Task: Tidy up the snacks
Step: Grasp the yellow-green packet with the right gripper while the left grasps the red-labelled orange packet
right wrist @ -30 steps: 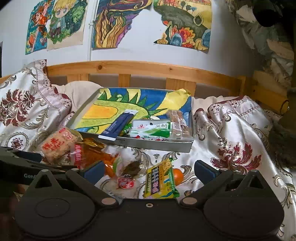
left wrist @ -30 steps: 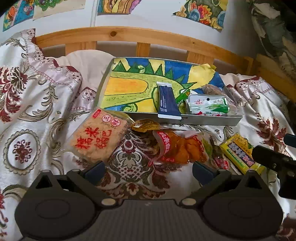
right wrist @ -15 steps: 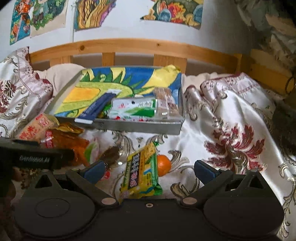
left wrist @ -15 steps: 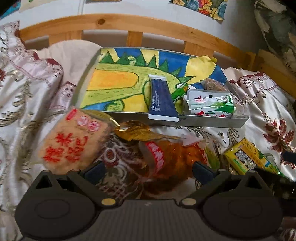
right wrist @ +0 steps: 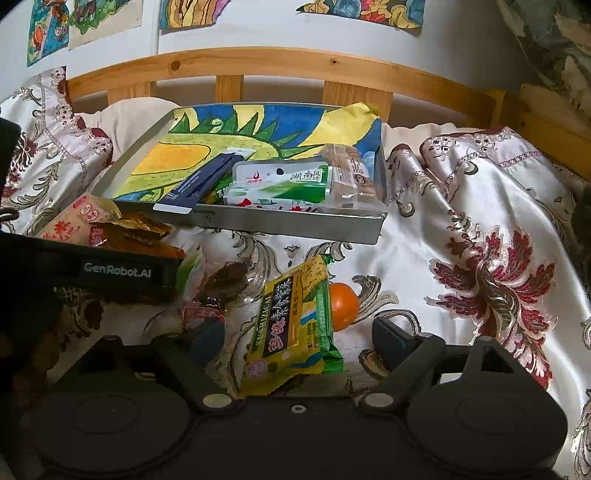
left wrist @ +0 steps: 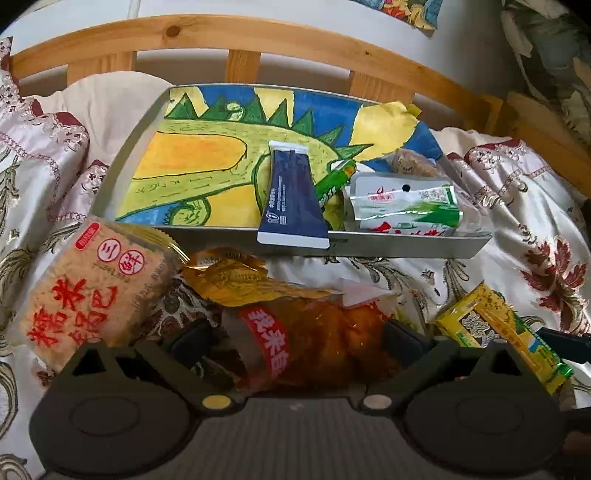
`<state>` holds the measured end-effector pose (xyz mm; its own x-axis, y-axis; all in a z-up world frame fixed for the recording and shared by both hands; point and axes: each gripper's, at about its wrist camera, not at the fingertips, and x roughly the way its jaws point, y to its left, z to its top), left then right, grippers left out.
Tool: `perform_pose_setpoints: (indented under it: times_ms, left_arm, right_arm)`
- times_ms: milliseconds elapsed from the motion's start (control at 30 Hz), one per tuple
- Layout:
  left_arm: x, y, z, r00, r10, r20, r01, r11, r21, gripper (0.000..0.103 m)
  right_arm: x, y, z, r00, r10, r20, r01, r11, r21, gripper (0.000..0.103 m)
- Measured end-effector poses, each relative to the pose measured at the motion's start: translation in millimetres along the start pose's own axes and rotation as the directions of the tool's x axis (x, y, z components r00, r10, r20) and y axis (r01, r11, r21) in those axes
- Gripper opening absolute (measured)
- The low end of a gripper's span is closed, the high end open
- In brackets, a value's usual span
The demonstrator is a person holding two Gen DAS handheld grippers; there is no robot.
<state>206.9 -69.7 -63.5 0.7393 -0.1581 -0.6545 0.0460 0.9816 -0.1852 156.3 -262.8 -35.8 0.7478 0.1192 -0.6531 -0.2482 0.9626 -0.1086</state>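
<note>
At the lower left of the left view, my left gripper (left wrist: 295, 338) stands open around the clear packet of orange snacks with a red band (left wrist: 314, 343), not pressing it. In the right view, my right gripper (right wrist: 295, 341) has just been closing around the yellow-green snack packet (right wrist: 291, 325), pads not touching. The metal tray with a dragon drawing (right wrist: 295, 223) lies above, at centre.

Floral satin bedspread (right wrist: 461, 236) was spread over the bed, bunched into folds at the right. Wooden headboard rail (right wrist: 280, 64) was seen behind it, against a white wall (right wrist: 258, 29). Coloured drawings (right wrist: 85, 22) were stuck on that wall. A cream pillow (left wrist: 107, 99) was tucked below the rail.
</note>
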Motion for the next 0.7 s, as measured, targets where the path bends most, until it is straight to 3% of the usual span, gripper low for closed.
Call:
perform_pose_setpoints:
  times_ms: [100, 167, 233, 300, 700]
  left_arm:
    - [0, -3, -1, 1.000, 0.002, 0.004, -0.002, 1.000, 0.012, 0.095]
    - [-3, -6, -3, 1.000, -0.008, 0.007, 0.008, 1.000, 0.015, 0.084]
    - [-6, -10, -5, 1.000, -0.025, 0.010, 0.025, 0.999, 0.022, 0.075]
    - [-7, -13, -6, 0.999, -0.034, 0.010, 0.033, 0.999, 0.035, 0.070]
    - [1, -9, -4, 0.998, -0.061, -0.021, 0.061, 0.998, 0.012, 0.072]
  right_arm:
    - [2, 1, 0, 1.000, -0.008, -0.002, 0.008, 1.000, -0.010, 0.075]
    - [2, 2, -1, 1.000, -0.007, -0.001, 0.006, 1.000, -0.017, 0.068]
    - [1, 3, -1, 1.000, -0.005, 0.001, 0.005, 1.000, -0.028, 0.053]
    - [0, 5, -1, 1.000, 0.007, 0.001, -0.007, 0.999, -0.037, 0.048]
    - [4, 6, -2, 0.999, 0.033, -0.024, -0.034, 0.999, -0.031, 0.049]
